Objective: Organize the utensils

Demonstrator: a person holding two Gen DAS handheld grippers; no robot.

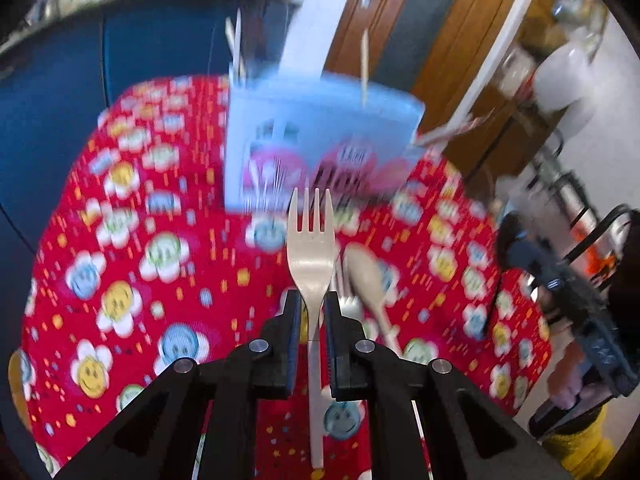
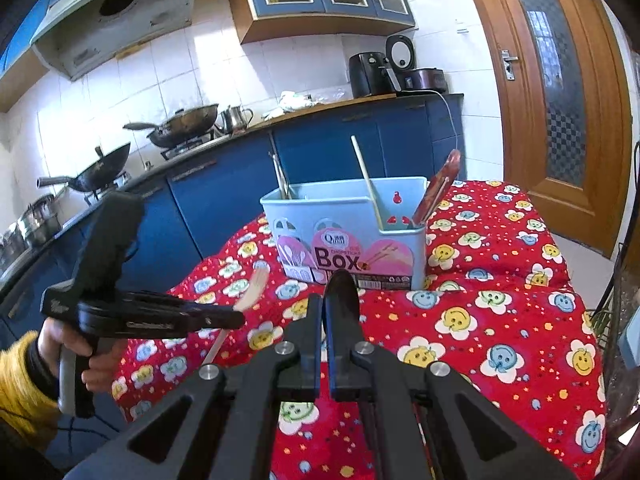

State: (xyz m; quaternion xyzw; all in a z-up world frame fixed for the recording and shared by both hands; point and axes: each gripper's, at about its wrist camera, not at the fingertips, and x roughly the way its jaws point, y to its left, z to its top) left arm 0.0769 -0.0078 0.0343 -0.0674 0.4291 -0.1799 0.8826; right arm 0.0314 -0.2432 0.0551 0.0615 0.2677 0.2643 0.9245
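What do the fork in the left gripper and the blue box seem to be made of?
Fork: probably plastic or a fibre blend; it looks pale beige, matte and thin, with no metallic shine.
Box: most likely moulded plastic; light blue, smooth, with cut-out holes in its wall and a printed label on the front.

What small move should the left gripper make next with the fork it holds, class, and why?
Probably carry the fork forward and up toward the blue utensil box. The left gripper is shut on the fork's handle, tines pointing at the box, which stands ahead on the red cloth with its top open and some utensils already upright inside. The fork is not yet above the rim.
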